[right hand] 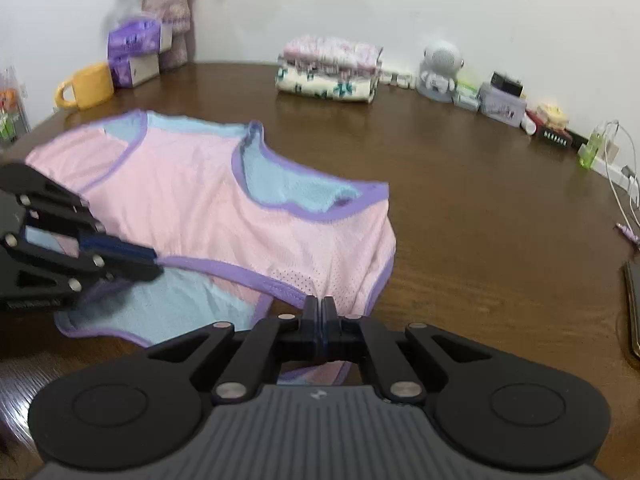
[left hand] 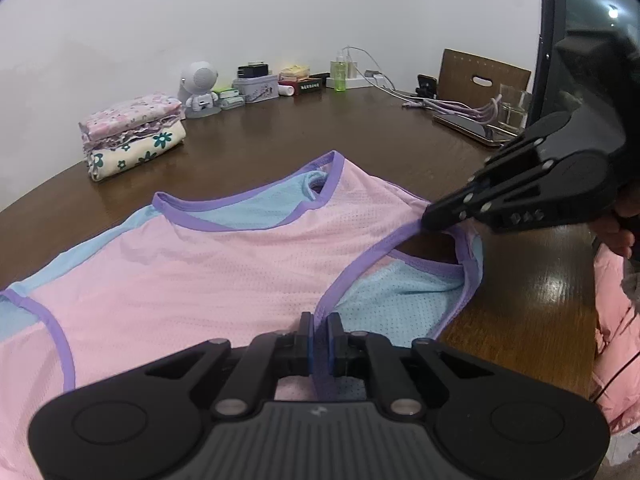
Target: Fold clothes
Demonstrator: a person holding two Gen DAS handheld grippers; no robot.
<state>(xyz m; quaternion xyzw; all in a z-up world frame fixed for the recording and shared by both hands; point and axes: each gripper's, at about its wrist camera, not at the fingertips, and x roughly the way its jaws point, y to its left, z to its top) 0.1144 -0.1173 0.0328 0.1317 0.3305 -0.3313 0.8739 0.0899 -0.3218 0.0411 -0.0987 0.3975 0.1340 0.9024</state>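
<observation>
Both claws are clamped on the purple trim of one armhole of the pink and blue top [left hand: 224,264]: the left claw [left hand: 319,334] pinches the binding between nearly closed pads, and the right claw [right hand: 321,322] is fully closed on the same edge further along, so the trim runs as a band between them. Beyond and to the left of the left claw, the top lies spread across the brown surface [left hand: 280,136], with its neckline away from the claws. Well beyond both claws, by the wall, sits a stack of folded clothes [left hand: 134,136], and far to the left of the right claw stands a yellow mug [right hand: 86,86]. My judgement is that the thin, slippery mesh could slide out of either pinch if the claws pull apart too hard, and an uneven lift would drag the body sideways and spoil the fold line.
</observation>
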